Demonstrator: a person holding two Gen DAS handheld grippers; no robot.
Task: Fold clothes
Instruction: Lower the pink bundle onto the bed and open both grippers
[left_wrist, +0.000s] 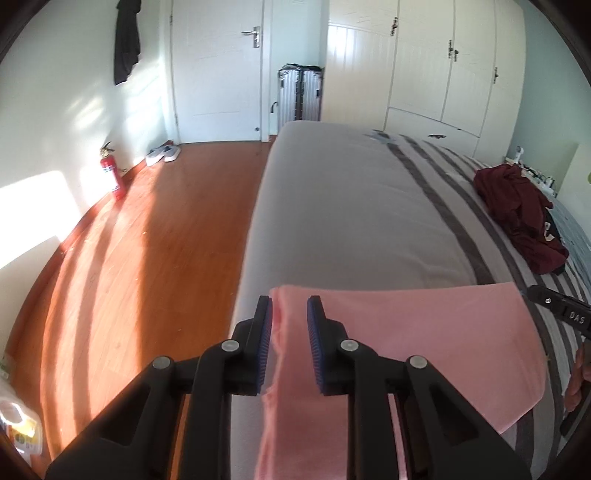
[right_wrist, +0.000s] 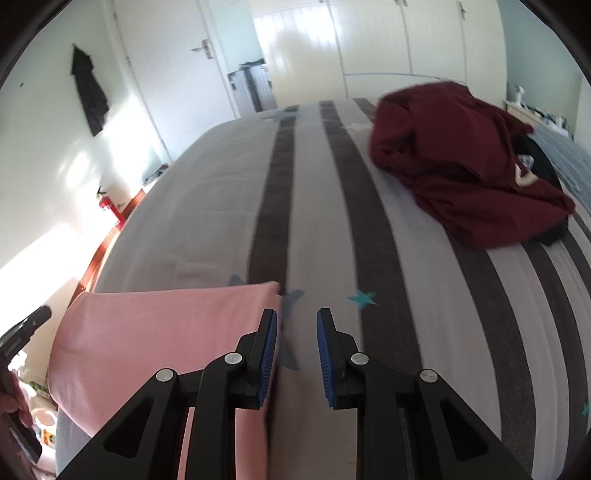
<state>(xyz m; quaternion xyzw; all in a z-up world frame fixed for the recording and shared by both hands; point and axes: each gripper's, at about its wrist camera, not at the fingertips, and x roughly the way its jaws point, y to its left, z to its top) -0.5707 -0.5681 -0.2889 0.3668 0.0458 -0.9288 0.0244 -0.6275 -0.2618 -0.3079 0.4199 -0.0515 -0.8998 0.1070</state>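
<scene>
Your left claw (left_wrist: 289, 343) stands apart, straddling the left edge of the pink garment (left_wrist: 424, 339), gripping nothing. Your right claw (right_wrist: 296, 360) also gapes, just beside its right edge. The pink cloth lies flat and rectangular, soft knit, at the near edge of the striped bed (right_wrist: 332, 206). A crumpled maroon garment (right_wrist: 461, 166) sits well apart; it looks unfolded.

Sunlit wooden floor (left_wrist: 147, 236), pale walls, white door (left_wrist: 218, 70) shut, white wardrobe (left_wrist: 454, 74), striped bed cover (right_wrist: 332, 206), red fire extinguisher (left_wrist: 112, 173) stood against wall.
</scene>
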